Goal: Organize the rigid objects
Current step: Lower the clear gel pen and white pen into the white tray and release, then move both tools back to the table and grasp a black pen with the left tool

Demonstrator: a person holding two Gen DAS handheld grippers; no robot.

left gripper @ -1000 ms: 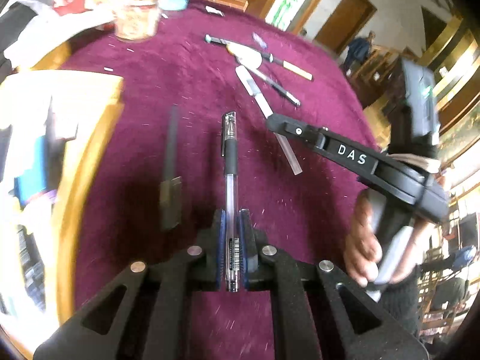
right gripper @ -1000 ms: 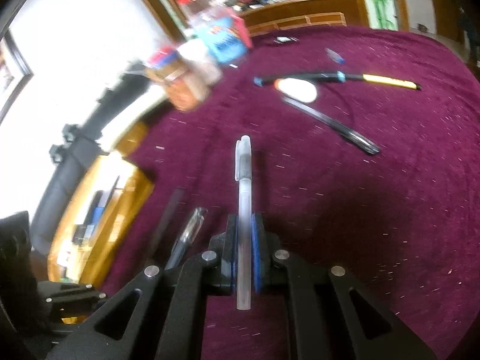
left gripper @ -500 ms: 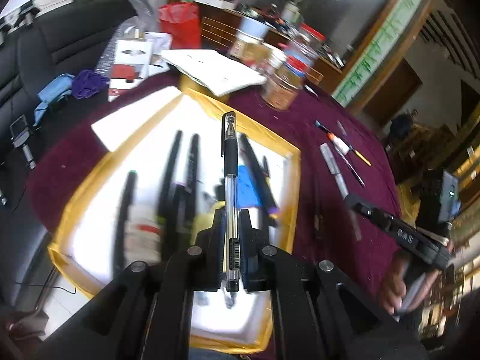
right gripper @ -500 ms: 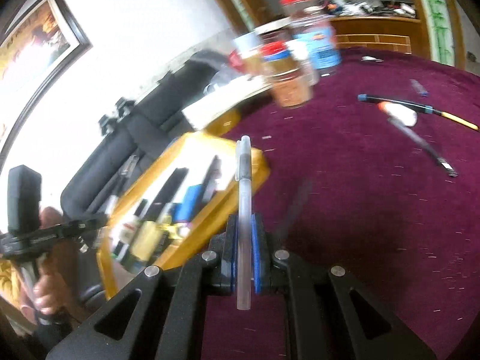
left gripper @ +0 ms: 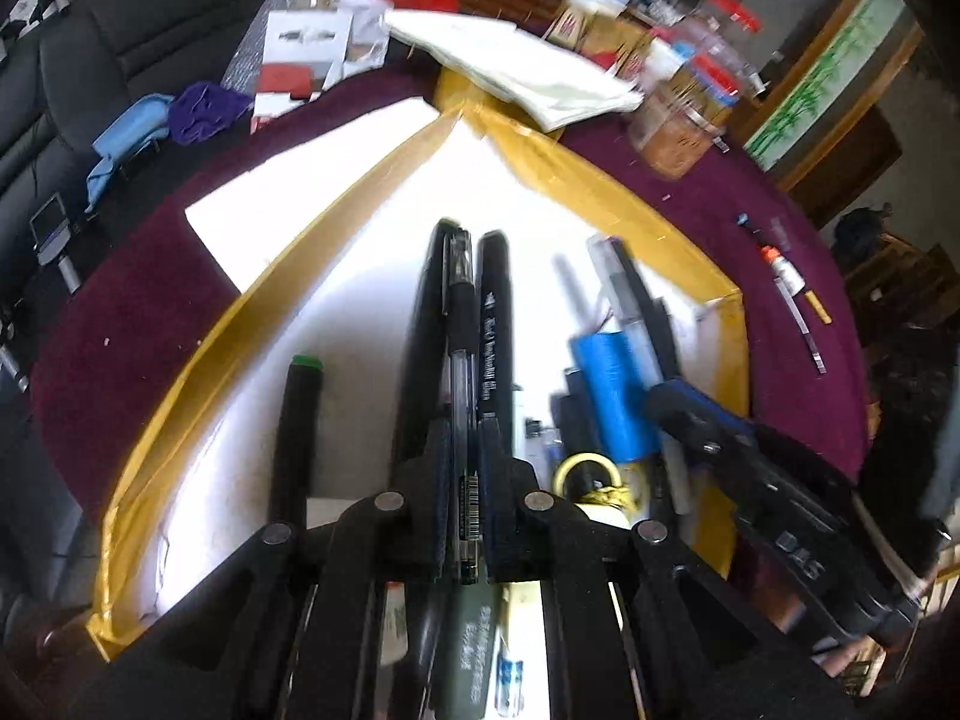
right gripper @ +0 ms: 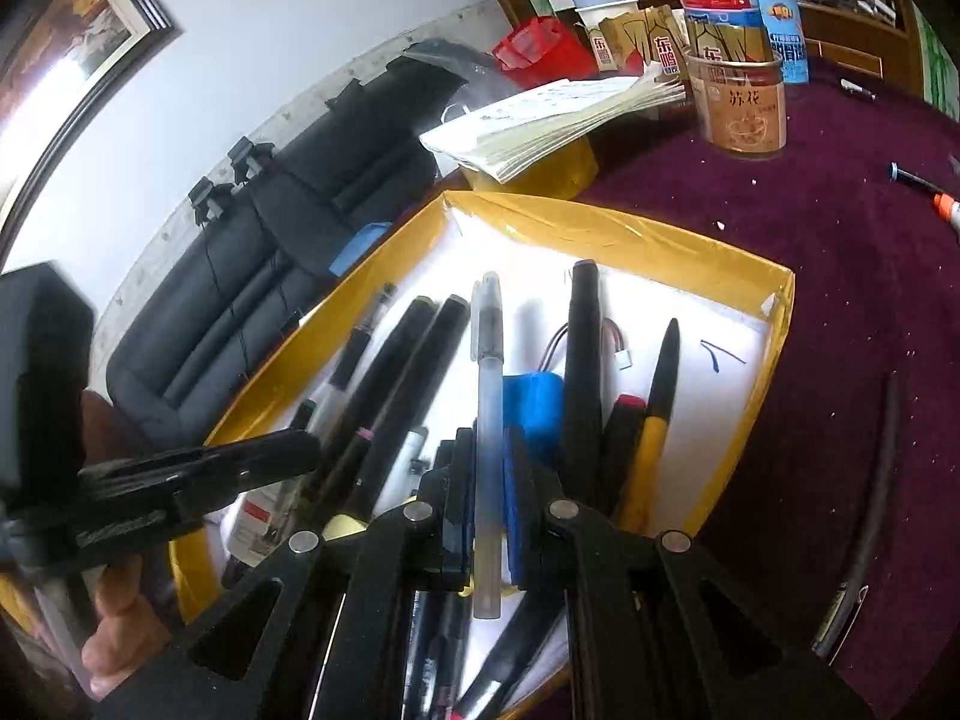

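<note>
- Round table under a maroon cloth (right gripper: 840, 276); white wall, framed picture and a black sofa (right gripper: 270, 276) behind.
- Left gripper (left gripper: 465, 480): pads closed tight on a clear-barrelled pen with a black cap (left gripper: 461, 324), gripped near its barcoded rear end, cap pointing forward. It hangs over the yellow-rimmed tray (left gripper: 252, 324).
- Right gripper (right gripper: 487, 468): pads pinched on a frosted white pen (right gripper: 487, 384), held around mid-barrel, tip forward, also above the tray (right gripper: 690, 240).
- Each gripper shows in the other's view: right one at lower right of the left view (left gripper: 750, 480), left one at lower left of the right view (right gripper: 180, 480) with the person's fingers on the handle.
- Just below the left gripper, in the tray: two long black markers (left gripper: 495, 324) flanking the held pen, a black marker with a green end (left gripper: 300, 420) further left.
- To the right in the tray: a blue cylinder (left gripper: 612, 396), a roll of pale tape (left gripper: 591, 480), more pens in a loose pile.
- Right view adds a yellow-and-black pen (right gripper: 657, 408) and a blue block (right gripper: 534, 402) on the tray's white floor.
- Beyond the tray: a stack of papers (right gripper: 552, 114), a jar with a printed label (right gripper: 741, 102), a red bag (right gripper: 540, 54).
- On the cloth, well apart from the tray: a few stray pens (left gripper: 792, 294) at far right.
</note>
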